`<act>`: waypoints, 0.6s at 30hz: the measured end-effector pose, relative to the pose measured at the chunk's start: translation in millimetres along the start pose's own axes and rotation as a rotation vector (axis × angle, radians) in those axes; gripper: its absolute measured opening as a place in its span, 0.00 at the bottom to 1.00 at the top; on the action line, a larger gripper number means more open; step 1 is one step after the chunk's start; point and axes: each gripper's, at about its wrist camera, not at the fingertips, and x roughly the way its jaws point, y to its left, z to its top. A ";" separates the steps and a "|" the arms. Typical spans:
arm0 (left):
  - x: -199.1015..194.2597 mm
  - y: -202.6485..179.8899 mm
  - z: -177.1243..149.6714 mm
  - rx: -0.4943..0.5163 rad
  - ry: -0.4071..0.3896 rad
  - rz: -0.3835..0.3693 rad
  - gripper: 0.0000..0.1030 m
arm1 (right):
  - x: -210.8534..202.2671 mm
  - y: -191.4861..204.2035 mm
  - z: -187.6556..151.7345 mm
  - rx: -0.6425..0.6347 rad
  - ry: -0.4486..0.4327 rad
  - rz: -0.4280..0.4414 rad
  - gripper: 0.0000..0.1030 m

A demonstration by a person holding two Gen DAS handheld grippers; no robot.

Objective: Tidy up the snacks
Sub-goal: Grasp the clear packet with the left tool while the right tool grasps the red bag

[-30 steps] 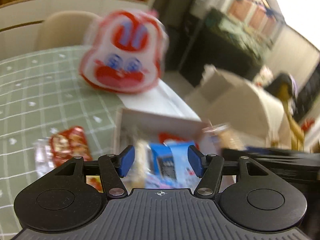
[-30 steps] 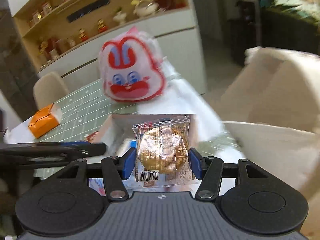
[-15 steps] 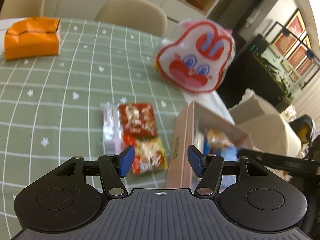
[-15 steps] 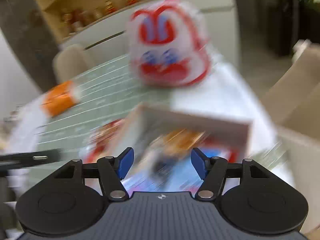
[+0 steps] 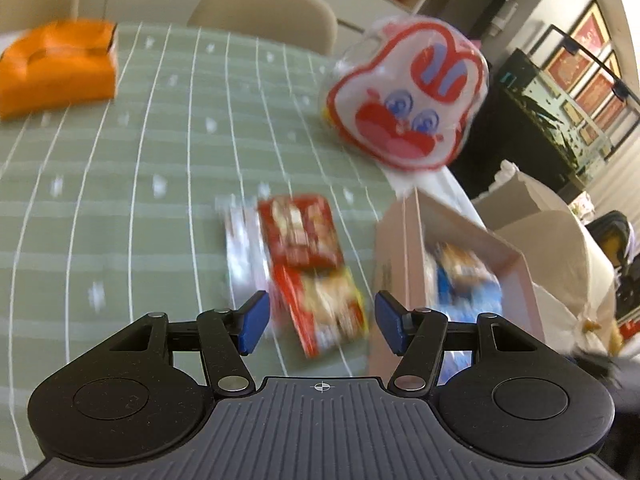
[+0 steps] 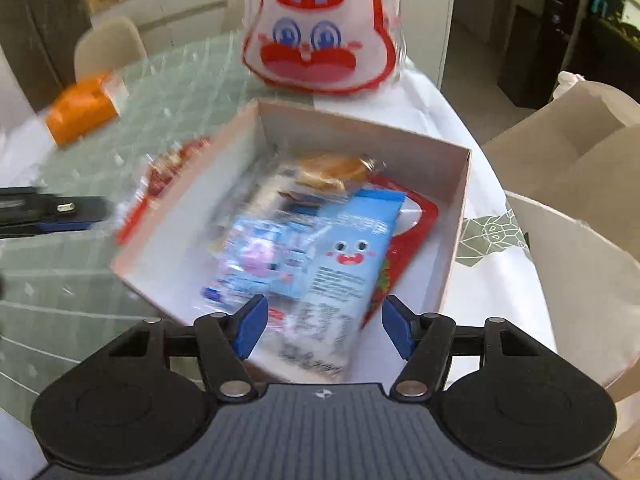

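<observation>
My left claw (image 5: 322, 322) stands wide with nothing between its blue pads, and it hangs over the green checked bench (image 5: 120, 200). Just past its tips, in the lower middle of that view, lies a red snack pack (image 5: 298, 236) with a red-and-yellow pack (image 5: 332, 312) touching its near end and a pale wrapper (image 5: 240, 248) along its left side; all three are blurred. To the right of them stands the box (image 5: 390, 264), its near wall beside my right pad, with a blue pack (image 5: 468, 280) showing inside. A rabbit-face bag (image 5: 408, 100) sits at the upper right and an orange bag (image 5: 60, 68) at the upper left. My right claw (image 6: 323, 326) is also wide and empty, its pads apart over the near edge of the box (image 6: 460, 208), which fills the middle of its view. Inside lie a light blue pack with a smiling face (image 6: 352, 256), a blurred blue pack (image 6: 260, 260) to its left, a golden snack in clear wrap (image 6: 332, 172) toward the far wall, and a red pack (image 6: 412, 216) under the blue one at the right. The rabbit bag (image 6: 320, 32) stands beyond the box at the top centre, the orange bag (image 6: 80, 116) at the upper left, and my left claw's dark tip (image 6: 60, 210) shows at the left edge.
</observation>
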 end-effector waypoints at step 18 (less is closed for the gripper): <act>73.9 4.7 27.6 0.444 0.128 -0.029 0.20 | -59.8 83.0 -73.7 -0.024 -0.073 -0.108 0.63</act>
